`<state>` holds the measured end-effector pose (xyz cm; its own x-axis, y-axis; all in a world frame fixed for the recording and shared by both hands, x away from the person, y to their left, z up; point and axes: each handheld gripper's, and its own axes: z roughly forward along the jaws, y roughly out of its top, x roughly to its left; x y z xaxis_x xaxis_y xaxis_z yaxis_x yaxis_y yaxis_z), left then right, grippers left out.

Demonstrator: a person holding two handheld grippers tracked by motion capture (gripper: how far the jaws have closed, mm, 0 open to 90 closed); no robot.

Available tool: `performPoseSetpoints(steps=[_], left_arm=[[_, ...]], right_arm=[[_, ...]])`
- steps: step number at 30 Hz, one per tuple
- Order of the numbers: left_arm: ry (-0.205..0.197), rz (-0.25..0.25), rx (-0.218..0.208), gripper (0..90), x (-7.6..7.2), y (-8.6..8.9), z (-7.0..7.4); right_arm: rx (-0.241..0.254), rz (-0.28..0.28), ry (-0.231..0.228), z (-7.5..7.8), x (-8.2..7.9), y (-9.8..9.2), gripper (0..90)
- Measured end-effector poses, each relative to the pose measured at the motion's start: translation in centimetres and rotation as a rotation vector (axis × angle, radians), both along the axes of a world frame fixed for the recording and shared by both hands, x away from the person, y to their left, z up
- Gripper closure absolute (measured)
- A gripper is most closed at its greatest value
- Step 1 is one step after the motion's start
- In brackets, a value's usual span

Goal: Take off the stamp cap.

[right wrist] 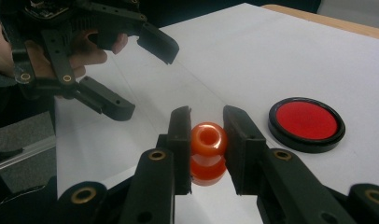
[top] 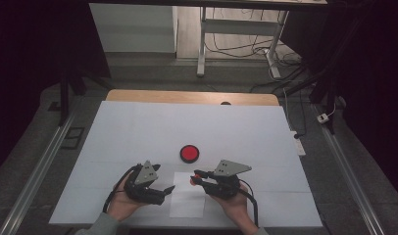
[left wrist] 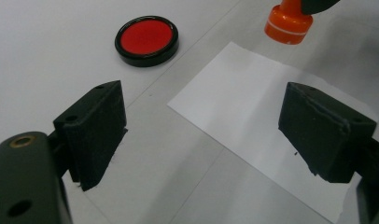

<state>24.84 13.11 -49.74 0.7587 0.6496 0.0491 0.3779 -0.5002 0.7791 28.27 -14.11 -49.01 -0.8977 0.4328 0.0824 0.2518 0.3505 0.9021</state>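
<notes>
My right gripper [right wrist: 207, 135] is shut on an orange stamp [right wrist: 207, 151], holding it by its handle just above the table; the stamp [top: 193, 181] hangs at the right edge of a white paper sheet [top: 187, 196]. The left gripper view catches the stamp's orange base [left wrist: 288, 25] beyond the sheet [left wrist: 253, 107]. My left gripper [top: 163, 192] is open over the sheet's left edge, jaws wide apart with nothing between them [left wrist: 204, 130]. A round red ink pad in a black case [top: 189, 153] lies beyond the sheet, also seen as a pad [right wrist: 306, 122] right of the stamp.
The table [top: 138, 132] is covered in white, with a wooden strip along its far edge [top: 192, 97]. Desk legs and cables stand on the floor beyond [top: 236, 49].
</notes>
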Motion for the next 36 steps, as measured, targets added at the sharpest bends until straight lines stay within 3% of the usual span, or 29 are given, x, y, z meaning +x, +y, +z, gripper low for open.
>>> performPoseSetpoints(steps=[36], left_arm=[[0.021,-0.078,-0.003,17.0,0.5,-4.3,-0.8]], right_arm=[[0.014,0.002,-0.001,0.1,0.0,-0.1,72.1]])
